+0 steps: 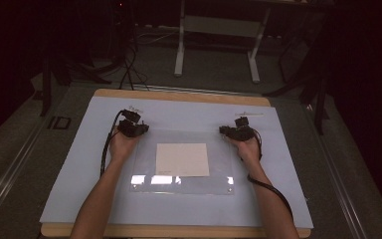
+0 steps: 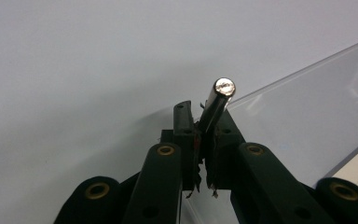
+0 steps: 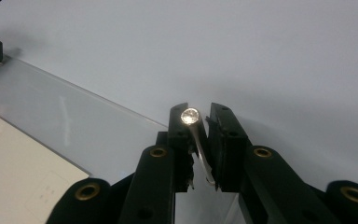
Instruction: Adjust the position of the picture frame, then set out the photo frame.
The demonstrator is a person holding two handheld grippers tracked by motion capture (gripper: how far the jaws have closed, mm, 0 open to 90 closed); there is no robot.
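1. I see the tabletop (image 1: 69, 164) under a pale blue sheet; a clear plastic plate (image 1: 179, 186) lies on it, covering a white paper (image 1: 182, 159);
2. my left claw (image 2: 200, 122) sits at the plate's far left corner, clenched on a metal pin (image 2: 216, 105);
3. my right claw (image 3: 199, 122) sits at the far right corner, a second metal pin (image 3: 196, 140) leaning between its jaws; whether they pinch it I cannot tell.

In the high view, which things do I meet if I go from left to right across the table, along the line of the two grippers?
Blue mat → left gripper → clear sheet → right gripper → blue mat again.
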